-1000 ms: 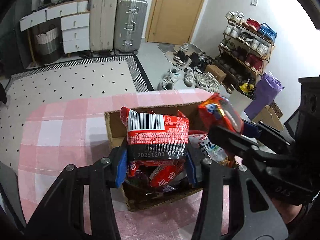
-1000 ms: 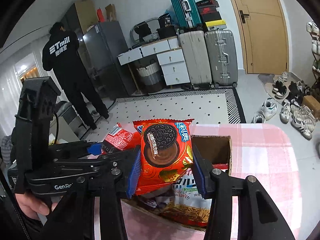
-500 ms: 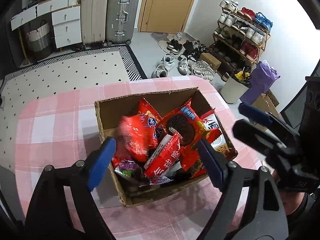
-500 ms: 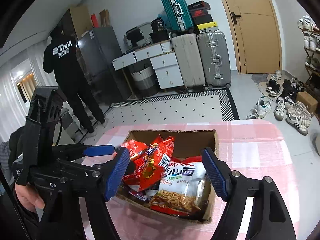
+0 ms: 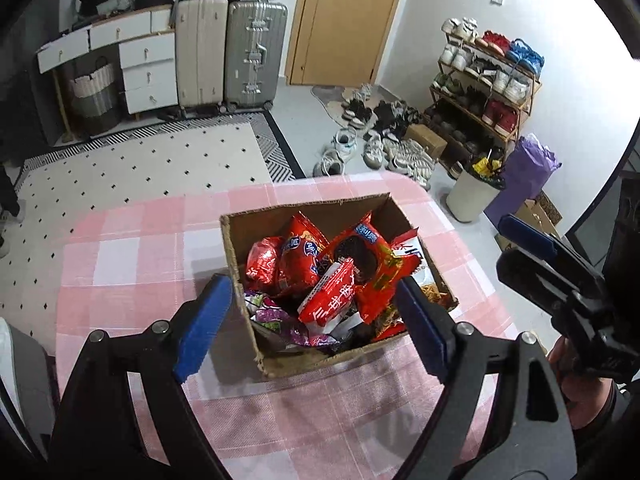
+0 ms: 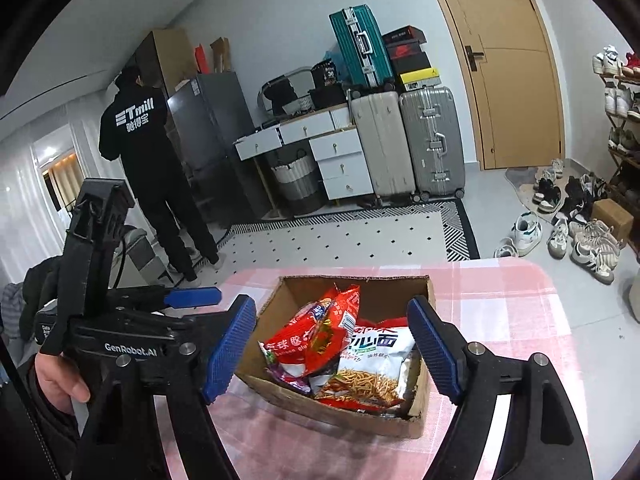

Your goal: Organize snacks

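Observation:
A cardboard box (image 5: 320, 356) stands on the pink checked table (image 5: 140, 260), full of snack packets. On top lie a red packet with a dark biscuit picture (image 5: 368, 256), a red and white packet (image 5: 332, 292) and a purple one (image 5: 272, 312). My left gripper (image 5: 312, 320) hangs open above the box's near edge, holding nothing. In the right wrist view the box (image 6: 340, 412) shows a white noodle-snack packet (image 6: 372, 364) and red packets (image 6: 316, 336). My right gripper (image 6: 332, 348) is over the box with its jaws opening, nothing pressed between them.
A person in a black jacket (image 6: 148, 152) stands at the back left by a grey fridge. Suitcases (image 6: 408, 140), white drawers, a shoe rack (image 5: 488, 88), loose shoes and a bin (image 5: 468, 196) line the room beyond the table's rounded far edge.
Both grippers opened and let go of their packets, which now lie in the box. Both have drawn back and up, so the whole box shows between the fingers.

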`<state>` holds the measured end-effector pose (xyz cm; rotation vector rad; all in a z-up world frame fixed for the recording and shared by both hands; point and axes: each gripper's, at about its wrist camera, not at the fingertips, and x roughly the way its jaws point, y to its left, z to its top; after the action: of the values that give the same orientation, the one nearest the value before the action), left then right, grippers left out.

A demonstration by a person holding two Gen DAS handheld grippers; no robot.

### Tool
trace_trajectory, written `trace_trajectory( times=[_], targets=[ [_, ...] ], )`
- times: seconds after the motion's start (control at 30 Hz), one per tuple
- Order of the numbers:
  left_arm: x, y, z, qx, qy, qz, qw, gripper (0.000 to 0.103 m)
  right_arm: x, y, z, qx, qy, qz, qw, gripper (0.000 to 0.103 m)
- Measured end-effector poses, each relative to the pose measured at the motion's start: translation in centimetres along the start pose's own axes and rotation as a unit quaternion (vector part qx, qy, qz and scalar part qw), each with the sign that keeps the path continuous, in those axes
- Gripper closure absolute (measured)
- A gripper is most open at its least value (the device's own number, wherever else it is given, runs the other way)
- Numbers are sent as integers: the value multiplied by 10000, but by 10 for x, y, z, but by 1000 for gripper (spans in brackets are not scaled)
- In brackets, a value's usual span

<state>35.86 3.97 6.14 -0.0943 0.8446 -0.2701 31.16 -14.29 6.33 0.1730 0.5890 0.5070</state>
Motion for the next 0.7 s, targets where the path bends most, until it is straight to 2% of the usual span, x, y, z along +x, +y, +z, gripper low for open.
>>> trace_trajectory(
  times=[0.3,0.47,0.57,0.6,0.7],
  targets=[
    [-54,-13,-23,-110,-533,476,9974,17,-45,21,-4,-324,-252,-53,9991,15],
    [-83,-20,-44,-241,-762,473,9957,15,-80,28,-22,-500,-463,-155,9976,8],
    [-100,-26,-60,-225,-1009,584,9929,10,-97,28,-35,-454,-572,-137,9972,5],
    [-106,-28,-68,-220,-1146,648,9911,2,-101,28,-42,-449,-597,-141,9971,5],
    [-122,-30,-91,-289,-1527,800,9846,1,-110,26,-63,-420,-631,-298,9967,5]
  ],
)
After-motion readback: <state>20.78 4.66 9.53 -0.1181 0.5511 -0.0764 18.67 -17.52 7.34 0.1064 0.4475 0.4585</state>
